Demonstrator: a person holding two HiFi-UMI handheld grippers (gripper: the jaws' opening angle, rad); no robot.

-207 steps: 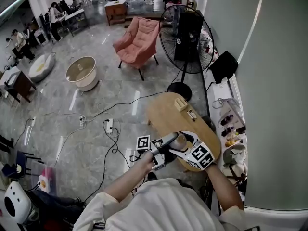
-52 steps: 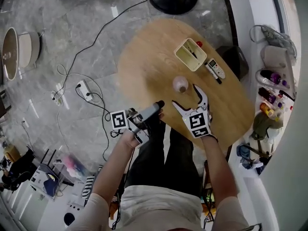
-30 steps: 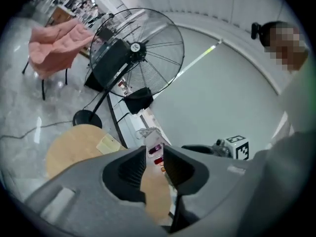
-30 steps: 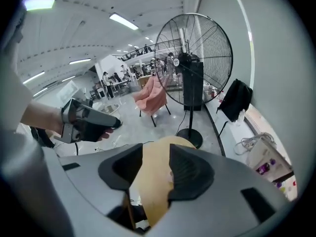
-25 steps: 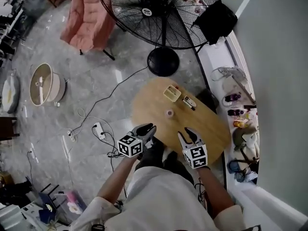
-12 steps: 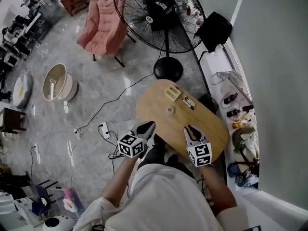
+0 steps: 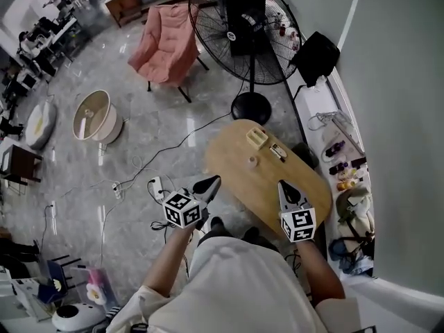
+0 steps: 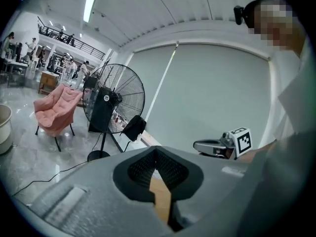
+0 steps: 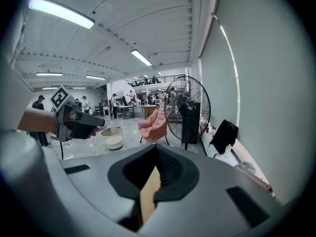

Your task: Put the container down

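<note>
The small pale container (image 7: 252, 161) stands upright and alone on the oval wooden table (image 7: 277, 186), apart from both grippers. My left gripper (image 7: 212, 181) hovers off the table's left edge, above the floor, shut with nothing in it. My right gripper (image 7: 282, 184) is over the table's near part, also shut and empty. In the left gripper view the jaws (image 8: 156, 151) meet at the tip, and the right gripper (image 8: 213, 147) shows beyond them. In the right gripper view the jaws (image 9: 157, 148) are closed too, with the left gripper (image 9: 79, 121) at the left.
A yellow tray (image 7: 257, 138) and a remote (image 7: 278, 151) lie at the table's far end. A big standing fan (image 7: 246, 33) and a pink chair (image 7: 168, 44) are beyond it. Cables and a power strip (image 7: 156, 184) lie on the floor at left. A cluttered ledge (image 7: 343, 179) runs along the right wall.
Both grippers' jaws have closed from partly open. The head view has shifted, so the table shows further right. The container has stayed on the table.
</note>
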